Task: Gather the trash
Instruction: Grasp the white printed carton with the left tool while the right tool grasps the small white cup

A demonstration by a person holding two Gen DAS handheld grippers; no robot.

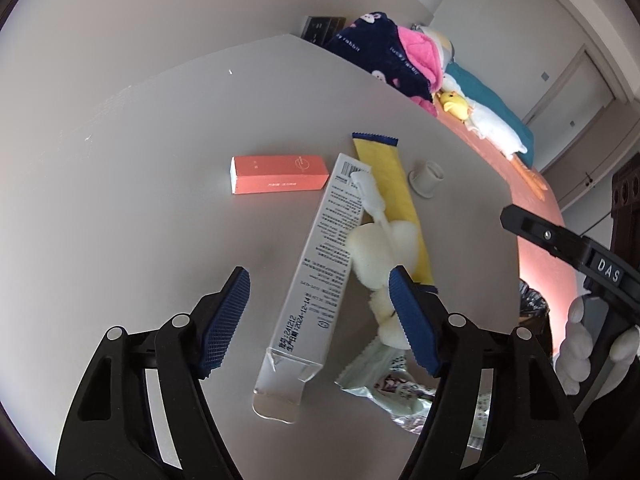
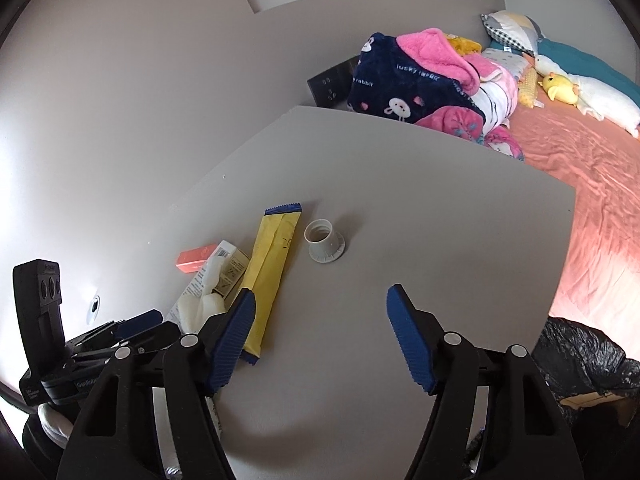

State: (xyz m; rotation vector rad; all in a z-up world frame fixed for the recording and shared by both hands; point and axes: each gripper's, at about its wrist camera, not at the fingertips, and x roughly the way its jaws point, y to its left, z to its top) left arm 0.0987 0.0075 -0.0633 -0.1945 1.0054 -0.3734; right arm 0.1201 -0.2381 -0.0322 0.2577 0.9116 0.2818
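**Litter spread on the table, both claws apart**

A long white carton [image 1: 320, 264] is seen lying on the grey table [image 1: 140, 220], its near end flap open; what is inside cannot be told. White foam pieces [image 1: 380, 248] rest partly on it and on a yellow sachet [image 1: 388, 184] just beside it. An orange box [image 1: 276, 174], closed, lies at the carton's far end. A small grey cap [image 2: 324, 240], open end up, stands near the sachet. A pale crumpled wrapper [image 1: 384, 384] lies at the near edge.

The left claw [image 1: 320, 316] is held apart over the carton, nothing pressed. The right claw [image 2: 320, 336] is held apart above bare table. A black bin bag [image 2: 580, 356] is seen beside the table, its contents hidden.
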